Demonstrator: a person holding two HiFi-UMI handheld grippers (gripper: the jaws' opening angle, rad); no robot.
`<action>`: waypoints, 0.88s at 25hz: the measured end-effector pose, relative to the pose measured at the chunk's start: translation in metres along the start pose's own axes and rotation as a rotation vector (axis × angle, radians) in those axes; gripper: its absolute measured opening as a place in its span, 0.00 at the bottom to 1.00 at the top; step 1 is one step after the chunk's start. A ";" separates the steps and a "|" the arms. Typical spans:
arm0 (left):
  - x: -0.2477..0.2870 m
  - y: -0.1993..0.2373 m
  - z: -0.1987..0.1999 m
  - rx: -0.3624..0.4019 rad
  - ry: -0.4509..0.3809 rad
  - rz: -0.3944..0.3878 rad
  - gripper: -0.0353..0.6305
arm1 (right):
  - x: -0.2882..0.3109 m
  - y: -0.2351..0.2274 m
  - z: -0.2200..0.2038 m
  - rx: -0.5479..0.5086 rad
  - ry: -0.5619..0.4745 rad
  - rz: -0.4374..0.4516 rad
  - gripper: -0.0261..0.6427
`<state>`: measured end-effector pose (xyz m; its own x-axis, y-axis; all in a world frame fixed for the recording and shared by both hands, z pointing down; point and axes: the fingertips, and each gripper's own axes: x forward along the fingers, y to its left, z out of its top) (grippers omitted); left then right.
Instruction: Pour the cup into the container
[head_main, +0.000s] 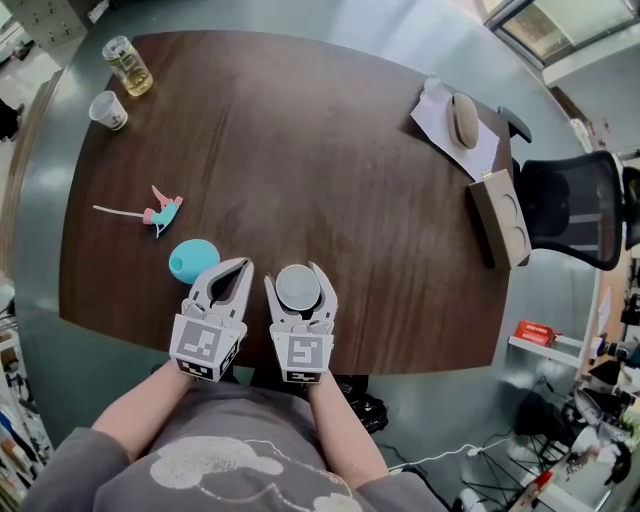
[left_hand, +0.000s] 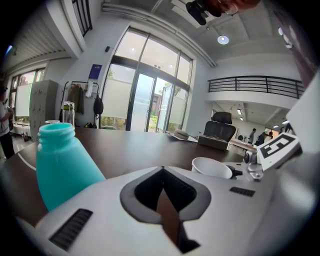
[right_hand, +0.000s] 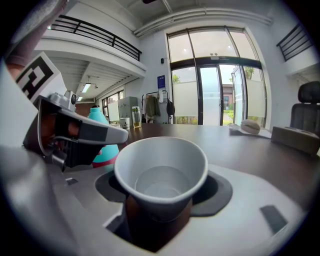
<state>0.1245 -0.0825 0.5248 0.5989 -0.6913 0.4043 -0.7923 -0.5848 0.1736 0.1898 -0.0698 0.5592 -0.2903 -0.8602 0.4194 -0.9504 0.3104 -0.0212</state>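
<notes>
My right gripper (head_main: 297, 276) has its jaws closed around the cup (right_hand: 161, 170), upright near the table (head_main: 330, 180) edge. My left gripper (head_main: 243, 264) is closed, empty. The bottle (head_main: 190, 261) stands unheld just left of it. I judge its narrow neck invites spills, and a nudge could topple it.

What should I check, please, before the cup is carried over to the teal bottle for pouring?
1. Paper cup upright in right claw: ok.
2. Liquid in cup: cannot tell.
3. Teal bottle upright, mouth uncapped: ok.
4. Left claw steadying bottle: not ok, shut and empty beside it.
5. Clear path from cup to bottle: not ok, left claw sits between.
</notes>
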 end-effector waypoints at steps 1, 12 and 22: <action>-0.001 0.000 0.000 -0.003 -0.001 0.000 0.06 | 0.000 0.000 0.000 -0.002 0.003 0.001 0.50; -0.020 -0.010 0.009 0.019 -0.043 -0.036 0.06 | -0.019 0.012 0.018 0.018 -0.026 0.007 0.49; -0.065 -0.024 0.041 0.007 -0.118 -0.124 0.06 | -0.043 0.028 0.055 0.010 -0.052 0.015 0.49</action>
<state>0.1099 -0.0407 0.4579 0.7018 -0.6584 0.2722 -0.7110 -0.6714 0.2091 0.1691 -0.0466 0.4908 -0.3094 -0.8755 0.3711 -0.9469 0.3195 -0.0359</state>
